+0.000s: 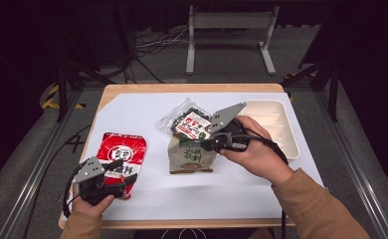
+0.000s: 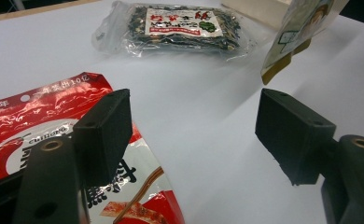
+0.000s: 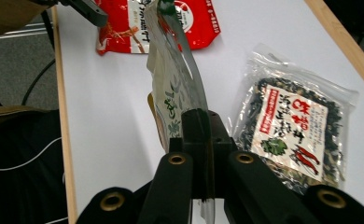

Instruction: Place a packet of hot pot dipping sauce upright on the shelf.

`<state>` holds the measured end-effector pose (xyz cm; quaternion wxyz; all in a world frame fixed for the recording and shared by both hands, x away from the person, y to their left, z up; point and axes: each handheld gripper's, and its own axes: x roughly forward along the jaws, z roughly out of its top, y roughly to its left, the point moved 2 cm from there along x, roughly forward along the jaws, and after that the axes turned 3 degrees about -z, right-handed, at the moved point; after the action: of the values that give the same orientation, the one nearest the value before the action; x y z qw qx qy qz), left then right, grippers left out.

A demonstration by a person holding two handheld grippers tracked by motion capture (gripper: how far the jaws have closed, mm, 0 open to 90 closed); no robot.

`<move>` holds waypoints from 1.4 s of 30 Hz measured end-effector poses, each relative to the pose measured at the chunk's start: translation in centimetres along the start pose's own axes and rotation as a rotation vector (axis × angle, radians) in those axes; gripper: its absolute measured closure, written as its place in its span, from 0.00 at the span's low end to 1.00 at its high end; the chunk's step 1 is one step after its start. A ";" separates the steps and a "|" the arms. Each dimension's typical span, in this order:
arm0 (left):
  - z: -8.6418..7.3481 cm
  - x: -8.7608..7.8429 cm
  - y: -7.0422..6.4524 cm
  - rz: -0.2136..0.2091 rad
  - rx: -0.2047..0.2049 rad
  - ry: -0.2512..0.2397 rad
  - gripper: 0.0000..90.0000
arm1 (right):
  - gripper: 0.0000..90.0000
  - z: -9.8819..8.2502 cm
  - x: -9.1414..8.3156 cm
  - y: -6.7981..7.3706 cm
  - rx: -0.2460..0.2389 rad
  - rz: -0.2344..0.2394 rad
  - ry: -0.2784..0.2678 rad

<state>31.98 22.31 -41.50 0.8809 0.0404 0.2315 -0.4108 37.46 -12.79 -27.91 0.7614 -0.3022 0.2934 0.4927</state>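
1. My left gripper [image 1: 113, 167] waits at the near-left corner of the surface [image 1: 147, 191]. Its jaws stand wide apart and hold nothing. They hang just over the lower edge of the red snack packet [image 1: 123, 153], which lies flat; one pad [image 2: 104, 133] is above its print, the other above bare white sheet.
2. I judge the left side is parked there so it stays clear while the right does the work.
3. My right gripper [image 3: 207, 140] has its jaws fully closed on the thin sealed edge of the green-and-cream pouch [image 1: 191, 155].
4. The pouch sits mid-surface, gripped at its upper right corner and lifted edge-on in the right gripper view. Pinching the flat seam, I think, gives a firm hold without crushing the contents.
5. Just beyond it lies the clear bag of dark dried bits [image 1: 188, 120], flat, its red-and-white label up.
6. Farthest, at the right rear, sits the cream tray [image 1: 290, 133], open compartments up, a likely place for the pouch.
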 end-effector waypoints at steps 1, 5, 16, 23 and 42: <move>0.0 0.0 0.0 0.001 -0.002 0.000 0.30 | 1.00 -0.1 -0.2 -0.2 0.001 -0.006 -0.001; 0.0 0.0 0.0 0.004 0.001 0.000 0.29 | 1.00 -0.5 -1.0 -1.0 0.016 -0.032 0.000; -0.1 0.1 0.2 0.020 -0.011 -0.002 0.27 | 1.00 -1.3 -3.0 -3.3 0.065 -0.090 -0.008; -0.2 0.0 0.5 0.041 -0.026 -0.015 0.25 | 1.00 -1.4 -4.1 -4.5 0.084 -0.120 -0.016; -0.5 0.0 1.0 0.100 -0.028 -0.017 0.23 | 1.00 -1.8 -6.2 -9.4 0.129 -0.234 -0.031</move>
<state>32.53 23.16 -42.08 0.9026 0.0360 0.2277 -0.3635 43.77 -20.83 -22.85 0.8360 -0.2771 0.2757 0.3852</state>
